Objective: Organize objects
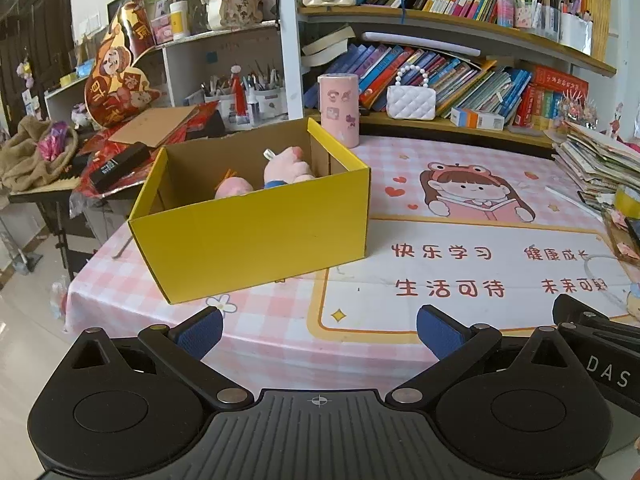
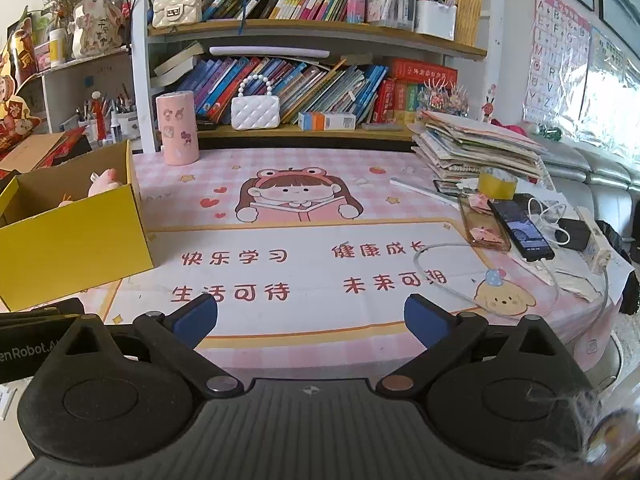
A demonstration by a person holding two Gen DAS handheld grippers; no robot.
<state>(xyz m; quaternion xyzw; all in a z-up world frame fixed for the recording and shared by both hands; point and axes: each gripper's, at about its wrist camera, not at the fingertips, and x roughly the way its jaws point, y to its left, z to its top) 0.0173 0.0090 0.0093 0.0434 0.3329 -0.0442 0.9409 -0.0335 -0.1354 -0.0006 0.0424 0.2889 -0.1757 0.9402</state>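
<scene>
A yellow cardboard box (image 1: 256, 236) stands open on the left of the pink checked table mat (image 1: 460, 204); it also shows at the left of the right wrist view (image 2: 76, 236). Pink plush toys (image 1: 286, 168) lie inside it, partly hidden by the box wall; one pink toy (image 2: 105, 181) shows in the right wrist view. My left gripper (image 1: 320, 334) is open and empty, near the table's front edge, in front of the box. My right gripper (image 2: 311, 318) is open and empty over the mat's front, right of the box.
A pink cylinder (image 2: 177, 128) stands at the back of the table. A white quilted purse (image 2: 255, 111) sits on the shelf ledge. A paper stack (image 2: 476, 148), a tape roll (image 2: 498, 183), phones (image 2: 520, 230) and cables (image 2: 452, 280) crowd the right side. Bookshelves (image 2: 312, 8) stand behind.
</scene>
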